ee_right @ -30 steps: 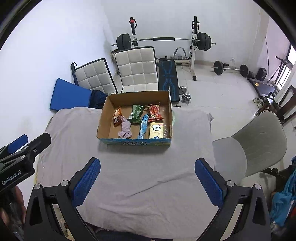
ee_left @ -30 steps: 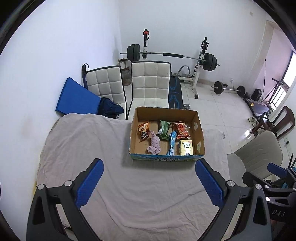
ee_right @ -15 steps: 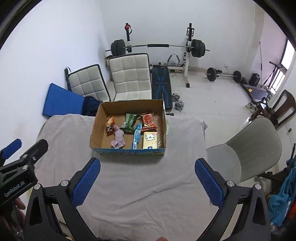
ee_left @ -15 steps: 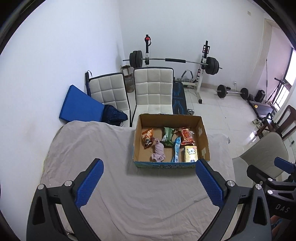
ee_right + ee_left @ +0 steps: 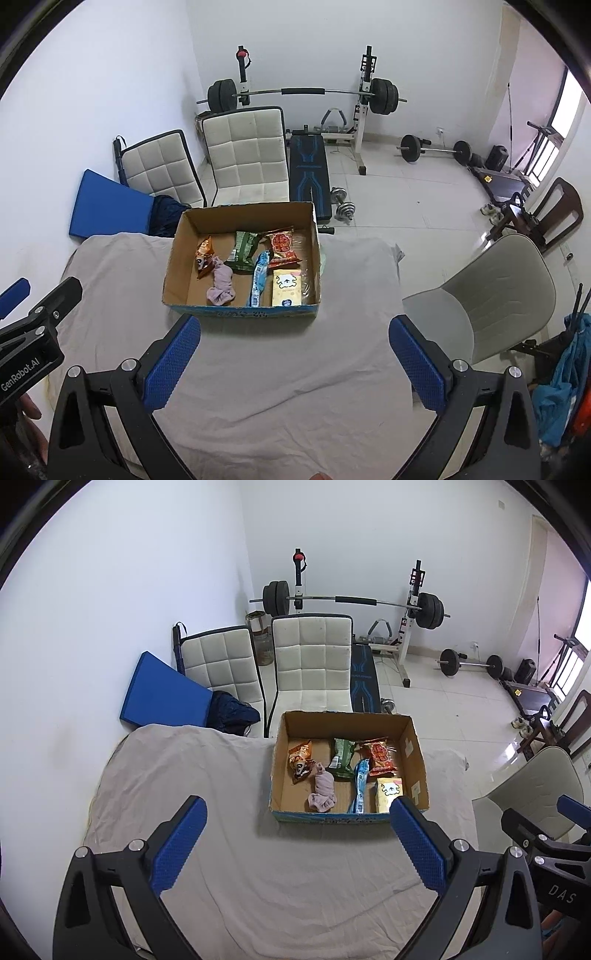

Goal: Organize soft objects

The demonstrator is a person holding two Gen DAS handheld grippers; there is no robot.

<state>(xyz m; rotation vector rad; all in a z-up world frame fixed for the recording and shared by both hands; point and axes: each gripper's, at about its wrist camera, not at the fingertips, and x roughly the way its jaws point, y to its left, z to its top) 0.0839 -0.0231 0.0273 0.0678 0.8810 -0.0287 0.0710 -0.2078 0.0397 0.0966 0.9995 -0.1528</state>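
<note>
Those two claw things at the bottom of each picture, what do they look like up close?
Each is a black frame with silver bolts, ending in two blue dimpled pads. The left gripper is seen sideways from the right camera with white "GenRobot.AI" lettering; the right gripper shows "DAS" in the left view. No cables show.

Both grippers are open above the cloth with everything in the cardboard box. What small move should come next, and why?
Probably bring the right gripper forward and down toward the pink crumpled cloth in the open cardboard box. It looks like the softest item, lies near the front wall, and both the right and the left gripper are empty and short of the box.
</note>
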